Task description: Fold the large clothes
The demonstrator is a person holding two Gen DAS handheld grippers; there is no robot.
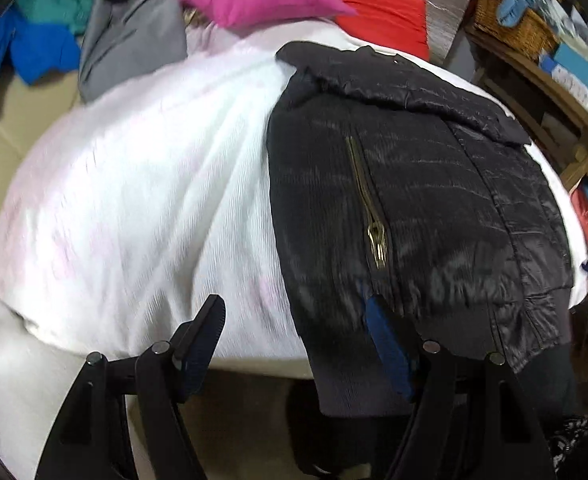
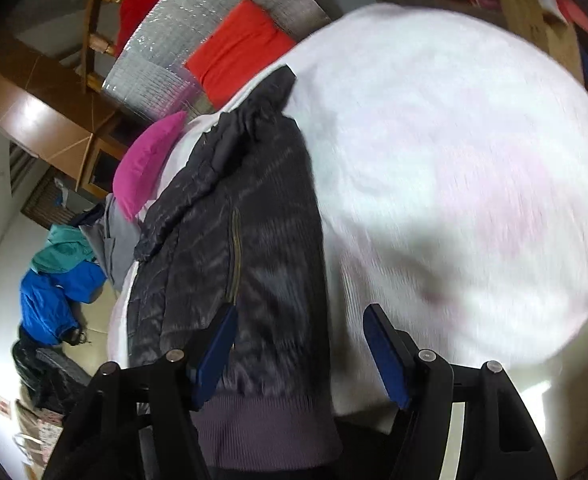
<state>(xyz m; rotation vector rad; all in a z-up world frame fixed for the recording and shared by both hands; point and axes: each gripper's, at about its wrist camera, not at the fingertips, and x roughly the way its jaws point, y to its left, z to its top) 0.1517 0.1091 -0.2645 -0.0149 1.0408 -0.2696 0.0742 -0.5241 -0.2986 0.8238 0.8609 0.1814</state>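
Observation:
A black quilted jacket (image 1: 413, 200) with a brass zipper (image 1: 367, 200) lies folded on a white cloth-covered surface (image 1: 154, 200), its ribbed hem (image 1: 353, 392) hanging over the near edge. My left gripper (image 1: 294, 316) hovers open at the jacket's lower left corner; its right fingertip (image 1: 377, 316) is over the jacket and the left one is over the white cloth. In the right wrist view the jacket (image 2: 254, 240) runs away from me, and my right gripper (image 2: 299, 320) stands open above its right edge near the hem (image 2: 266, 432). Nothing is gripped.
A magenta pillow (image 1: 262, 0), a red cushion (image 1: 385, 16) and a grey garment (image 1: 130, 44) lie at the far side. Blue and teal clothes (image 1: 34, 32) are piled at the far left. A wicker basket (image 1: 509, 28) and wooden shelving (image 1: 553, 92) stand at the right.

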